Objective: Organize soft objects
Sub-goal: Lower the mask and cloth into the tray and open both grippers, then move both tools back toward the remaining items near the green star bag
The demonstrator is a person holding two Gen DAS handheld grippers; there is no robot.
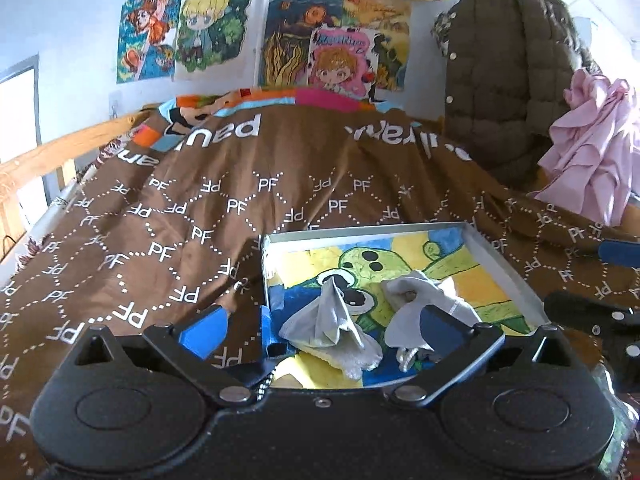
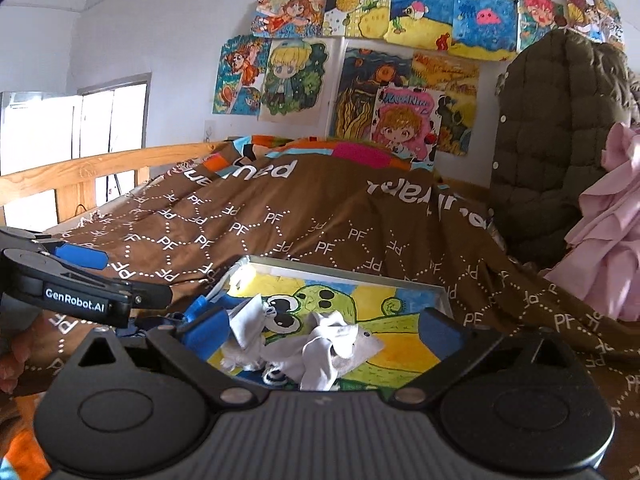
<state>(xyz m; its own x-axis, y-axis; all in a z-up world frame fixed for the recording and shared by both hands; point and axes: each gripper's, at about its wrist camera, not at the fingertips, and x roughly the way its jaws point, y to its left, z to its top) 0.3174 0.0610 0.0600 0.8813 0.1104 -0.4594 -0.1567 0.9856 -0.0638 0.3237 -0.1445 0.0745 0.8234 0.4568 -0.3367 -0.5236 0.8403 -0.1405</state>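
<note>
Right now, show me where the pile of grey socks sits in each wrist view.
Left wrist: grey socks lie low and centre, in the tray, between the open left gripper fingers.
Right wrist: grey socks lie low and centre, between the open right gripper fingers.
Shared landmark: the green turtle drawing under them.

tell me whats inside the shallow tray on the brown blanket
Two crumpled grey socks lie loose in the tray, on a painted frog picture lining its bottom. The socks hide part of the picture, and the near edge is cut off by the claws.
</note>
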